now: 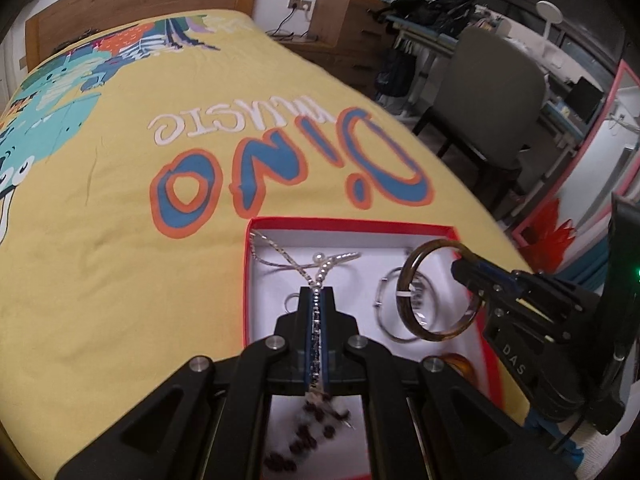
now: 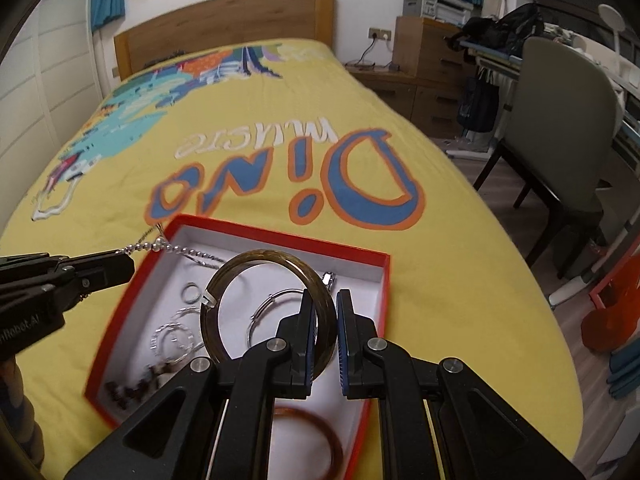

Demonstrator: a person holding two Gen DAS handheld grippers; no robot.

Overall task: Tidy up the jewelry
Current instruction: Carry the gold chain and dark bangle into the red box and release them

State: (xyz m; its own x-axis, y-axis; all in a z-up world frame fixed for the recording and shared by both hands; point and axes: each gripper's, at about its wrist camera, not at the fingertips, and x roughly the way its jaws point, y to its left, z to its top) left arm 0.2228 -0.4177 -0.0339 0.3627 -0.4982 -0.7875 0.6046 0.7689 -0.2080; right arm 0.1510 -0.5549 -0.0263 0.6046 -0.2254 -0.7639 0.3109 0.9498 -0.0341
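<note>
A red box with a white inside [image 1: 348,227] [image 2: 280,246] lies on the yellow bedspread. My left gripper [image 1: 318,290] is shut on a silver chain necklace [image 1: 304,264] that trails into the box's far left corner; it also shows in the right wrist view [image 2: 160,246]. My right gripper [image 2: 324,300] holds a dark brown bangle [image 2: 224,280] upright over the box, jaws closed on its rim; the bangle shows in the left wrist view [image 1: 416,276] too. In the box lie silver hoops [image 2: 272,304], a ring [image 2: 191,292], dark beads [image 2: 128,390] and an orange bangle [image 2: 320,424].
The bed's right edge [image 2: 500,280] drops to a wooden floor. A grey chair [image 2: 568,128] and a desk stand to the right. A wooden headboard [image 2: 224,28] is at the far end. The bedspread [image 1: 100,240] stretches left and beyond the box.
</note>
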